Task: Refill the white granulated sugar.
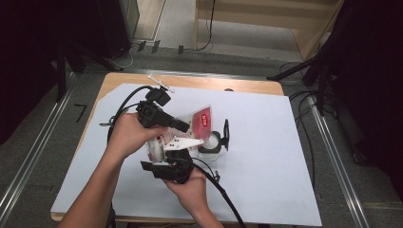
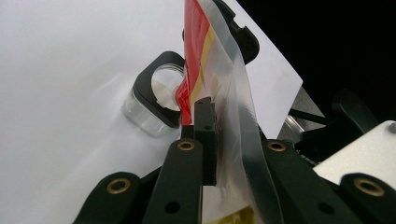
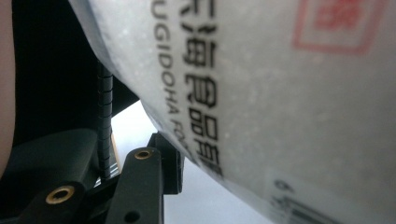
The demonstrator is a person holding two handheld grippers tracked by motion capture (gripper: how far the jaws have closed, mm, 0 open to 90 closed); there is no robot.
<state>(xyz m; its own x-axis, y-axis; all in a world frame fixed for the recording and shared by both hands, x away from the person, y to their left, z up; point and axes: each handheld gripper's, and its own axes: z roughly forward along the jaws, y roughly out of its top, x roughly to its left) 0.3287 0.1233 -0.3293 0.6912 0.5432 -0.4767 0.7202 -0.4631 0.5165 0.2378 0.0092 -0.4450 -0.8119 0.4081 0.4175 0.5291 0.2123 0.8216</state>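
A clear plastic bag [image 1: 202, 119] with a red label and white printed back is held up over the white sheet [image 1: 266, 142]. My left gripper [image 1: 188, 127] comes in from the left and is shut on the bag's clear edge [image 2: 233, 93]; its jaws pinch the film [image 2: 219, 123]. My right gripper [image 1: 167, 154] reaches up from below to the bag's lower end. In the right gripper view the printed bag [image 3: 280, 93] presses against the one visible pad [image 3: 173, 161] and hides the other jaw. A small glass jar [image 1: 211, 144] with a black flip lid stands open just right of the bag [image 2: 154, 105].
The white sheet covers a wooden table [image 1: 190, 80]. A thin white stick [image 1: 160, 83] lies near the far edge. Cables trail from both grippers across the sheet. Dark stands and floor rails surround the table.
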